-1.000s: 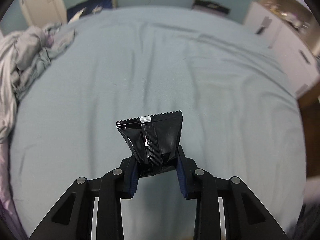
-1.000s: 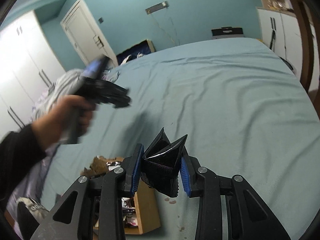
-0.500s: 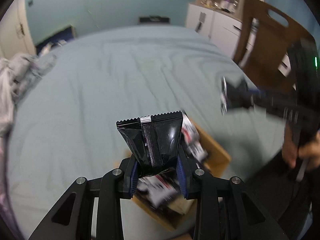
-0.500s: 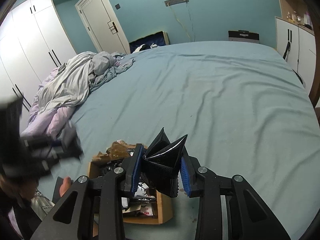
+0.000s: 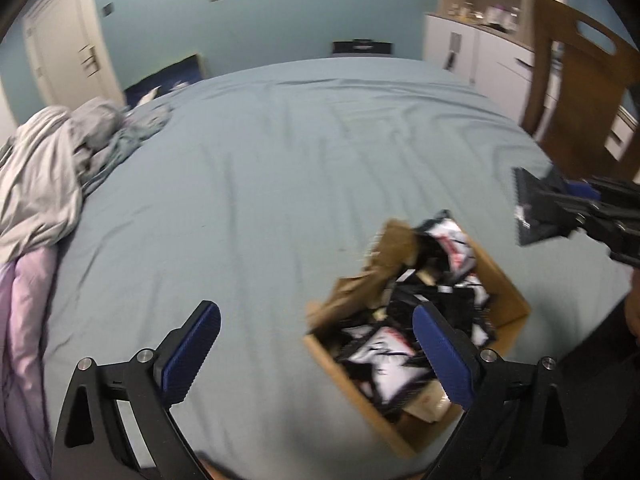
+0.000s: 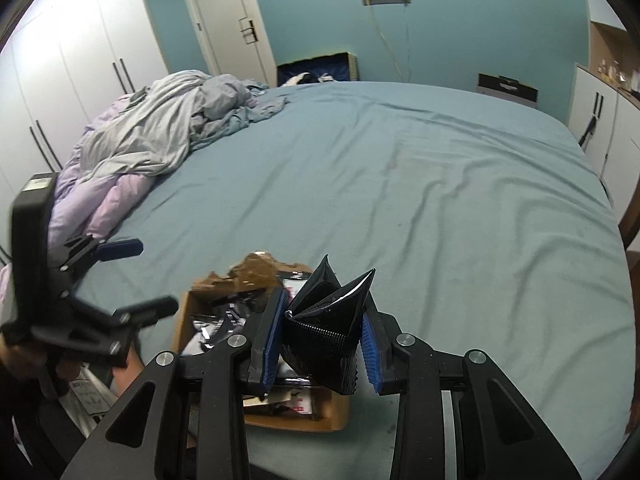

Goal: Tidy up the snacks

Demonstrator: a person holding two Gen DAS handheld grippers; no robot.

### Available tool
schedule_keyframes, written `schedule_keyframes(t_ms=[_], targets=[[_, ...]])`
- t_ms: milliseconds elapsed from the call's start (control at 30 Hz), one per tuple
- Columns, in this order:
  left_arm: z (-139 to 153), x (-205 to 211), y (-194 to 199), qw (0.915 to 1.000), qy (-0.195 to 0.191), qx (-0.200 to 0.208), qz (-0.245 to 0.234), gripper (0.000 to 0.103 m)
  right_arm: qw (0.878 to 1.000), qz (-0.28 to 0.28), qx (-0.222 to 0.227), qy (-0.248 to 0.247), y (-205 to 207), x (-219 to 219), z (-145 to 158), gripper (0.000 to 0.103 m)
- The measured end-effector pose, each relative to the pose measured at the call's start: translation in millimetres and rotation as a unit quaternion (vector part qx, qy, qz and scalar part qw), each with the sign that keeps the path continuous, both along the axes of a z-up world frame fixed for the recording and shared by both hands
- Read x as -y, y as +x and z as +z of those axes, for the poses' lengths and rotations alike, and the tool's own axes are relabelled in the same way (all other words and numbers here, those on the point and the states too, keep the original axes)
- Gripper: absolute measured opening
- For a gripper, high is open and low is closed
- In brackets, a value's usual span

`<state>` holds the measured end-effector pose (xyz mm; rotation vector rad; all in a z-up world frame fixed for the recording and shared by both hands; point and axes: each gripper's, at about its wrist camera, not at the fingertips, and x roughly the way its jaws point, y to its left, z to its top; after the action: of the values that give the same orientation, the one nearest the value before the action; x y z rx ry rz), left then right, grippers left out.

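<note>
Left gripper (image 5: pixel 316 354): jaws opening, now wide apart, nothing between the blue pads (image 5: pixel 192 354). It hangs over the bed (image 5: pixel 280 160), its right finger above the near-left part of the box (image 5: pixel 508 280). The right wrist view shows the same gripper (image 6: pixel 140 276) at far left, spread wide and empty, with a hand below it partly hidden behind the handle.

Right gripper (image 6: pixel 320 340): jaws partly closed, clamped on a black packet (image 6: pixel 326 328). Pads press its crumpled sides; its two pointed top corners stick up above the fingers. In the left wrist view this gripper and packet (image 5: pixel 532 208) come in from the right edge, above and right of the box; blurred, so the grip itself can't be made out there.

The box is open cardboard, sitting on the near edge of the bed and filled with black and black-and-white snack packets (image 5: pixel 384 352). A torn brown flap (image 5: pixel 384 256) stands up on its far-left side. In the right wrist view the box (image 6: pixel 256 412) lies right behind and under the right gripper's fingers, mostly blocked by them.

Around: rumpled grey and lilac bedding (image 6: pixel 152 140) on the far left of the bed, white wardrobes (image 6: pixel 60 60) beyond it, a door (image 6: pixel 224 20) in the far wall, a wooden chair (image 5: pixel 576 96) at right, white cabinets (image 5: pixel 480 52) far right. The middle of the bed is bare sheet.
</note>
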<state>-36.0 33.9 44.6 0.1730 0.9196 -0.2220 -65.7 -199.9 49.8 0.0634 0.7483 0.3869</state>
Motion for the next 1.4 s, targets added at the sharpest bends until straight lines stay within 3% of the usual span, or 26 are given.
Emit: schedule_keyframes(t_ms=[167,267,367,533,567,667,700,767,933,1100,1400], targets=[[-3.9,-6.3,3.6,0.9993,-0.024,-0.014,0.025,0.098,0.999,0.037,-0.014,-0.004,5.7,-6.1,-6.5,0.035],[-7.6,-5.6,4.1,0.9995,-0.009,-0.008,0.028,0.098,0.996,0.077,-0.042,0.013,11.2,-11.9,-10.9,0.036],[-6.5,-2.1,3.7,0.9994,-0.020,-0.013,0.025,0.098,0.993,0.106,-0.054,0.004,10.9,-23.2,-15.1,0.037],[-5.0,-1.0,7.0,0.9992,-0.023,-0.016,0.028,0.098,0.988,0.118,-0.095,0.001,25.0,-24.1,-23.1,0.038],[-4.8,-1.4,6.8,0.9992,-0.022,-0.016,0.029,0.098,0.989,0.111,-0.098,0.016,29.8,-16.3,-22.0,0.040],[-5.2,-2.4,6.2,0.9992,-0.016,-0.015,0.034,0.098,0.993,0.050,-0.095,0.051,43.1,12.7,-15.5,0.069],[-5.8,-2.4,6.7,0.9992,-0.010,-0.014,0.037,0.099,0.994,0.032,-0.091,0.055,44.3,19.2,-14.6,0.073],[-7.3,-0.4,8.2,0.9989,0.009,-0.010,0.045,0.100,0.995,-0.007,-0.080,0.057,45.7,34.9,-10.9,0.073],[-8.1,4.3,8.0,0.9984,0.036,0.001,0.044,0.100,0.996,-0.032,-0.083,0.032,44.3,42.0,-10.4,0.073],[-4.0,12.3,0.2,0.9966,0.068,0.029,0.036,0.103,0.996,-0.030,-0.089,0.002,42.2,32.7,-8.5,0.073],[-1.0,16.2,-4.8,0.9964,0.074,0.034,0.025,0.103,0.997,-0.002,-0.056,-0.057,22.6,-5.6,-3.2,0.073]])
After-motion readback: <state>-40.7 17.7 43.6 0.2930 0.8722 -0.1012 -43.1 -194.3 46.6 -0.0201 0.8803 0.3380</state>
